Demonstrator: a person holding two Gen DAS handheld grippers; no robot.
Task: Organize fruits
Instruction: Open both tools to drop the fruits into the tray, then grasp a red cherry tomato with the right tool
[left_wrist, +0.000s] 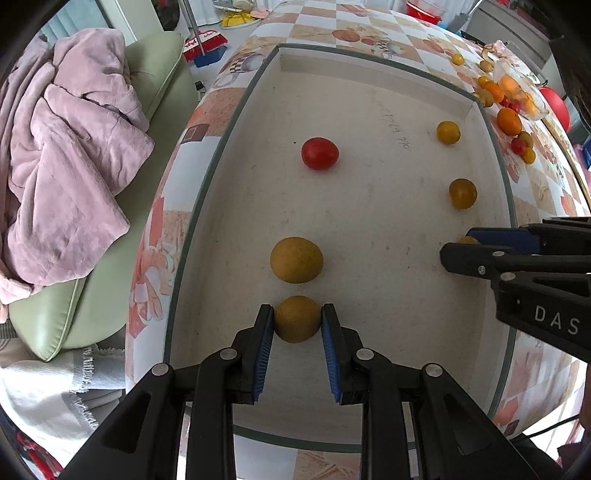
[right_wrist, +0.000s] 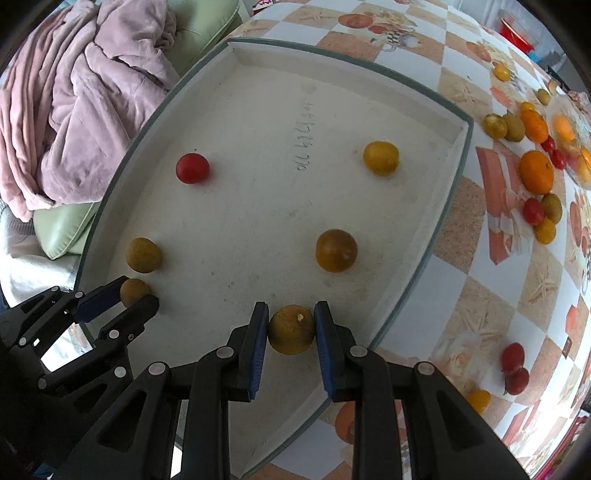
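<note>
White tray (right_wrist: 258, 206) with grey-green rim, red tomato (right_wrist: 192, 168), yellow-brown fruits (right_wrist: 336, 250), orange-and-white checked tablecloth (right_wrist: 461, 280), pink blanket (left_wrist: 62, 155) upper left, black grippers' blue pads (left_wrist: 330, 354).

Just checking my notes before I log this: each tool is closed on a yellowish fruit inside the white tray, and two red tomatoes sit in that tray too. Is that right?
Not quite: only one red tomato sits in the tray, as the right wrist view shows. The other red ones lie outside on the table. The rest holds: the left tool and right tool each grip a yellowish fruit in the tray.
</note>
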